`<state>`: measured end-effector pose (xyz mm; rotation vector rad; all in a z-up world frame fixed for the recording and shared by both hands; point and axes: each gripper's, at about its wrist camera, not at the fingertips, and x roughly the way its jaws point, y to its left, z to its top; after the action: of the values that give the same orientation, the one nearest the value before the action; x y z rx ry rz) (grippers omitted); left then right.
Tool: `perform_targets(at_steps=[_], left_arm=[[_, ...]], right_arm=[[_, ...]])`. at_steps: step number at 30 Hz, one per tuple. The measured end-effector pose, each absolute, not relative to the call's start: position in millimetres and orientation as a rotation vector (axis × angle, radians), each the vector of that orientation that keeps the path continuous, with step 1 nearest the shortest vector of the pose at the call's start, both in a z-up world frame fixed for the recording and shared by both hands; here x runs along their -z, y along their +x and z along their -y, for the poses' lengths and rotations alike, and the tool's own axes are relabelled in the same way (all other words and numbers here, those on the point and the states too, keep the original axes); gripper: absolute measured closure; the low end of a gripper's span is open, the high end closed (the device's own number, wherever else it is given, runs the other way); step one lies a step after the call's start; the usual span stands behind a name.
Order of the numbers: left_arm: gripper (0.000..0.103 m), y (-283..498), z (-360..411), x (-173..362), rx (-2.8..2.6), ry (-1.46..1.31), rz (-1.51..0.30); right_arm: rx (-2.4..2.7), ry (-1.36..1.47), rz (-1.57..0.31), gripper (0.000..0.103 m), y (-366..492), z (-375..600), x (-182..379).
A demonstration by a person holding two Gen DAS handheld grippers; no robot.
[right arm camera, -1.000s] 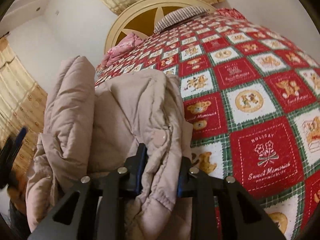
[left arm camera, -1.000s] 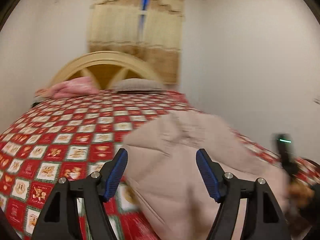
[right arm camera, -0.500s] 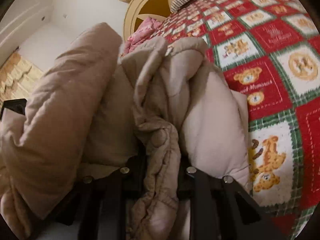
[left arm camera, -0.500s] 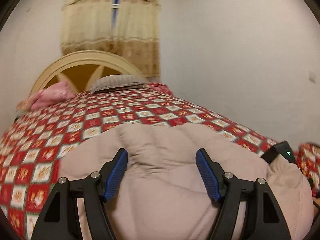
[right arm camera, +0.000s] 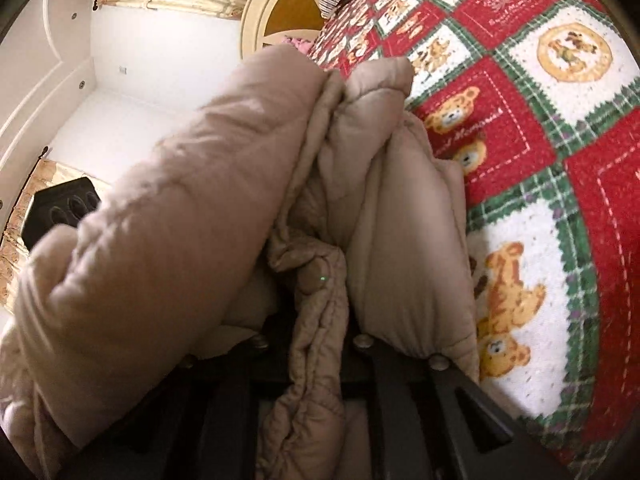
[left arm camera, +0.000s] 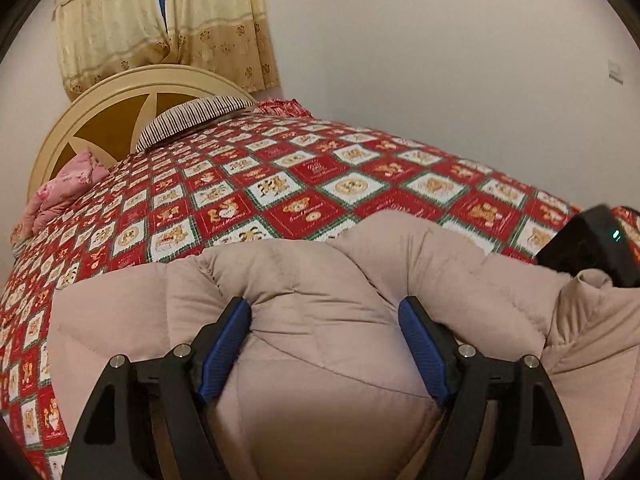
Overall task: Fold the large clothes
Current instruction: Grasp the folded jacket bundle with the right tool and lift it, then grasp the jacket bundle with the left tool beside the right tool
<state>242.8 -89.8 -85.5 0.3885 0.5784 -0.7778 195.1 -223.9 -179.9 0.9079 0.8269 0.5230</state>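
Observation:
A beige puffer jacket lies bunched on the red teddy-bear bedspread. My left gripper is down on it with its jaws opening. A puffy fold bulges between the blue pads, which are not clamped on it. In the right wrist view the jacket piles up over my right gripper. That gripper is shut on a stitched edge with a snap button, and the fabric hides its fingers. The right gripper's black body shows at the jacket's right end.
Bedspread stretches bare beyond the jacket up to a cream headboard. A striped pillow and a pink cloth lie there. A curtain hangs behind, and a white wall runs along the bed's right side.
My left gripper swung right and down until the jacket filled the space between its pads. The right gripper closed tighter on the jacket edge and sank closer to the bedspread.

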Motion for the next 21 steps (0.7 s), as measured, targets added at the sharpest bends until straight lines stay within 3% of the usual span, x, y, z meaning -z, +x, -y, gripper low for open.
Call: perform_targets(at_steps=[7, 8, 9, 11, 17, 21], left_arm=[[0.025, 245.2, 94.0, 96.4, 0.771, 0.432, -0.601], [0.025, 245.0, 94.1, 96.8, 0.77, 0.432, -0.601], [0.025, 245.2, 93.9, 97.1, 0.77, 0.431, -0.601], [0.025, 245.0, 94.6, 97.6, 0.769, 0.433, -0.601], [0.025, 242.1, 97.8, 99.4, 0.749, 0.469, -0.59], [0.025, 241.8, 97.5, 100.2, 0.743, 0.476, -0.584]], right_arm=[[-0.449, 0.891, -0.819, 0.083, 166.7, 242.2, 163.8], [-0.435, 0.908, -0.807, 0.074, 154.1, 251.8, 158.6], [-0.42, 0.921, -0.79, 0.058, 143.0, 260.4, 153.6], [-0.349, 0.899, -0.758, 0.044, 123.5, 276.1, 139.4], [-0.343, 0.637, -0.588, 0.044, 99.9, 273.0, 46.0], [-0.307, 0.431, -0.661, 0.047, 145.6, 225.6, 30.0]])
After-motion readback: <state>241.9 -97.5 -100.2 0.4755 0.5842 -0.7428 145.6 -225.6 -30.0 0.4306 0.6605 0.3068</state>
